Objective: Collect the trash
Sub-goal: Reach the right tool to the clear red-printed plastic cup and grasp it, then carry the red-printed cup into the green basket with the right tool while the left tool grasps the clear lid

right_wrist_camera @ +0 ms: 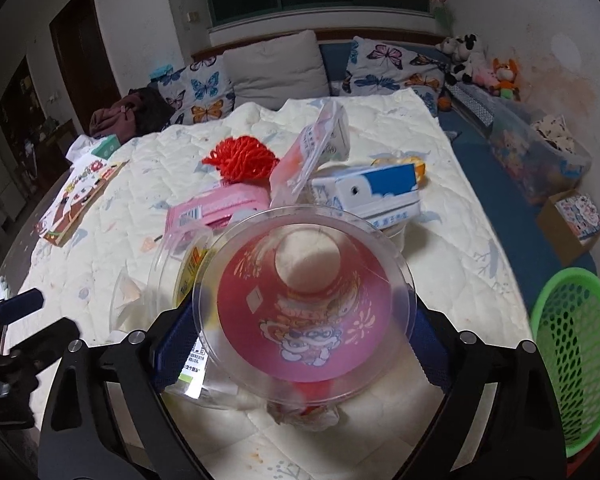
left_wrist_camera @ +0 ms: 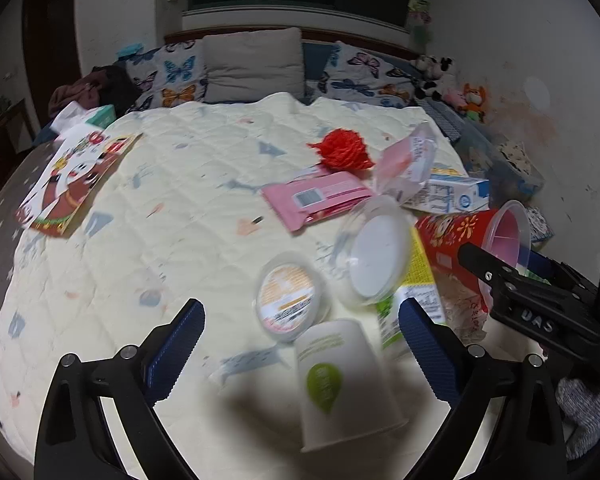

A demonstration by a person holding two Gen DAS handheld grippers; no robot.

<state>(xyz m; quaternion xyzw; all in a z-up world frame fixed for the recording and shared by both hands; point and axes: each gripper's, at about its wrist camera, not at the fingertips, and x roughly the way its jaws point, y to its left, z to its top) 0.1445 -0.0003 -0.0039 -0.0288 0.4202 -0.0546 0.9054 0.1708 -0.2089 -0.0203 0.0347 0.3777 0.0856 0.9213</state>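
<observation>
Trash lies on a cream quilt (left_wrist_camera: 160, 208). My left gripper (left_wrist_camera: 300, 352) is open above a white paper cup (left_wrist_camera: 340, 384) with a green mark, lying upside down. An orange-lidded tub (left_wrist_camera: 290, 296) and a clear lid (left_wrist_camera: 376, 256) lie just beyond. My right gripper (right_wrist_camera: 300, 328) is shut on a red printed cup with a clear lid (right_wrist_camera: 304, 304); it also shows in the left wrist view (left_wrist_camera: 472, 240). Further back lie a pink packet (left_wrist_camera: 320, 196), a red mesh ball (left_wrist_camera: 340, 152), a milk carton (right_wrist_camera: 372, 192) and a clear pink bag (right_wrist_camera: 312, 148).
A green mesh basket (right_wrist_camera: 576, 312) stands on the floor at the right of the bed. A picture book (left_wrist_camera: 72, 180) lies at the left of the quilt. Pillows (left_wrist_camera: 256, 64) line the headboard. Boxes (right_wrist_camera: 572, 220) and plush toys (right_wrist_camera: 480, 64) sit along the right wall.
</observation>
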